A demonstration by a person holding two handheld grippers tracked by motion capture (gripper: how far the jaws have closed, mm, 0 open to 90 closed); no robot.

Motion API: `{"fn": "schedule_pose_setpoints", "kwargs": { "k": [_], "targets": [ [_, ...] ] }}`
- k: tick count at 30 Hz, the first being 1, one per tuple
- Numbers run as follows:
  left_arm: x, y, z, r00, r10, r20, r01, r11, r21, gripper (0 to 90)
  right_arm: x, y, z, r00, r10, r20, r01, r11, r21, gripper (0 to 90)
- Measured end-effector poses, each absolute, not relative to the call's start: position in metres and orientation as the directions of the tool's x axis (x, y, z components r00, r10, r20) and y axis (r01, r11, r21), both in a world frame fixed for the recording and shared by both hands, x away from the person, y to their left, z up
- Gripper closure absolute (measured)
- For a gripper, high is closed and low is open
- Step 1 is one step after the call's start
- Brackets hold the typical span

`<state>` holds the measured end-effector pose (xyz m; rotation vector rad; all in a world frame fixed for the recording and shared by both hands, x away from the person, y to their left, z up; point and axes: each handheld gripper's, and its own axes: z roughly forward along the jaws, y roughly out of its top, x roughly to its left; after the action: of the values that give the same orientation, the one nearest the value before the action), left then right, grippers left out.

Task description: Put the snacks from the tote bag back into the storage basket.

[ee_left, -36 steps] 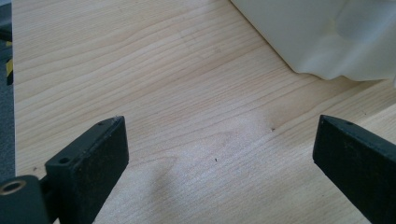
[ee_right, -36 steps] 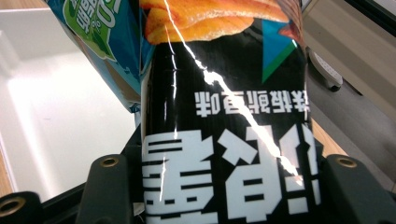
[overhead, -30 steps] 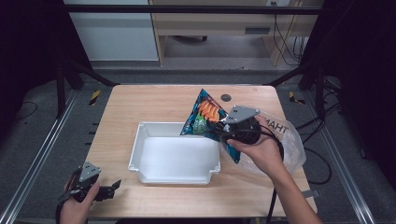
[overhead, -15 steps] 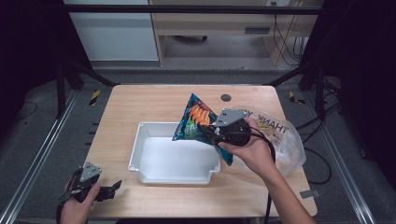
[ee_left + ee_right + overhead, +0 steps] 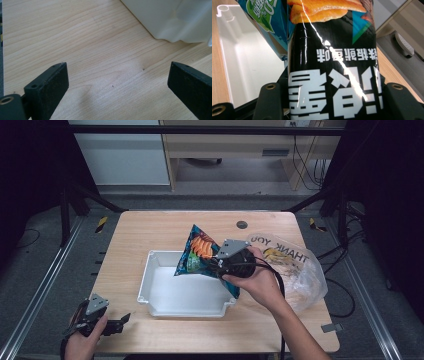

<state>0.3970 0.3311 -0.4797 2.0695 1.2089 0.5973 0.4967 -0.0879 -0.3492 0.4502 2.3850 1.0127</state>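
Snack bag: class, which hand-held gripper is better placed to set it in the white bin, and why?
Right. The right hand-held gripper is shut on the snack bag above the bin; the left hand-held gripper sits open at the table's near corner.

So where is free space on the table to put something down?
Bare wood lies behind the white bin, up to the table's far edge, and left of it. The right side is crowded by the plastic bag and chip bag.

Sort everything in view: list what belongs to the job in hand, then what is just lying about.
Job in hand:
- chip bag, clamped in the right gripper
- white bin beneath it

Lying about:
- clear plastic bag
- left gripper, open over bare table
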Motion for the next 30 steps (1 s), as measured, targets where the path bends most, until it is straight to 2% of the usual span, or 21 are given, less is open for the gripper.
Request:
{"fn": "schedule_pose_setpoints", "kwargs": {
  "k": [30],
  "targets": [
    [0.399,0.332,-0.48,0.475,0.877,0.069,0.579,-0.371,0.726,2.8,0.506,-0.047,-0.365,-0.874,0.386,-0.296,0.066,0.696,0.715,42.7]
  ]
}}
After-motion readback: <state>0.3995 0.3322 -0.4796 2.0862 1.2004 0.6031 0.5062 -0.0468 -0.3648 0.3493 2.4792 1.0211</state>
